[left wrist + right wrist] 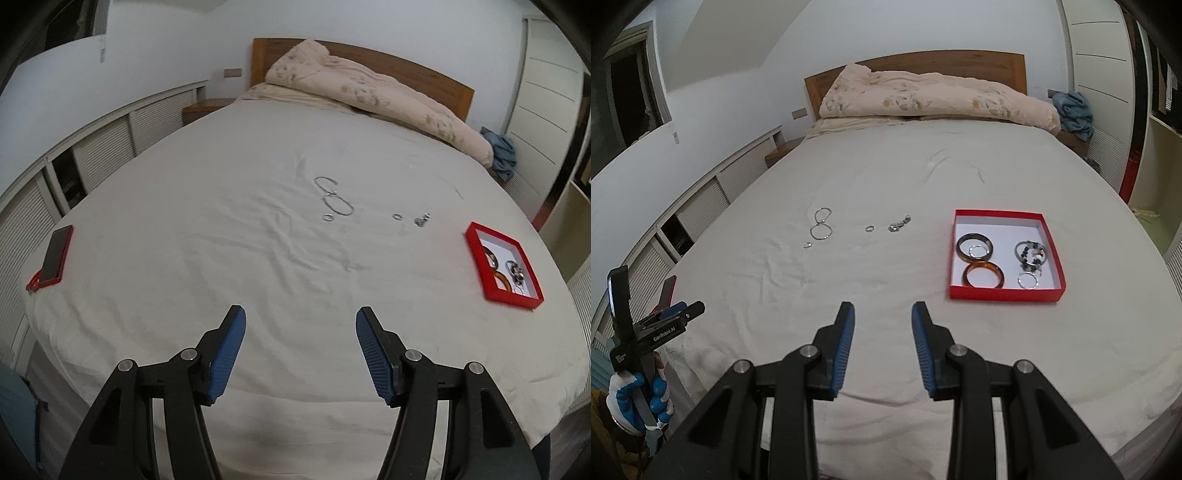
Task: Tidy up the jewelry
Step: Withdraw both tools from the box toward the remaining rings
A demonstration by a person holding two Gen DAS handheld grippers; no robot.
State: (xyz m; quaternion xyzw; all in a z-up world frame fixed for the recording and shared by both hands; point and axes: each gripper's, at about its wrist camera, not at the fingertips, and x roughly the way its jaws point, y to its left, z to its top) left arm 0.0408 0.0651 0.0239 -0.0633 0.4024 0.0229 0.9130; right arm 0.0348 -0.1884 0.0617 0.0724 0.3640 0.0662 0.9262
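A red jewelry box with a white inside lies on the bed and holds a dark bangle, an amber bangle, a beaded bracelet and silver rings. It also shows in the left wrist view. Loose on the sheet lie a silver chain, two small rings and a clasp piece. My left gripper is open and empty above the bed's near edge. My right gripper is open and empty, near and left of the box.
A phone in a red case lies at the bed's left edge. A rolled beige duvet sits by the wooden headboard. Louvred cabinets run along the left wall. The left gripper's handle and gloved hand show at lower left.
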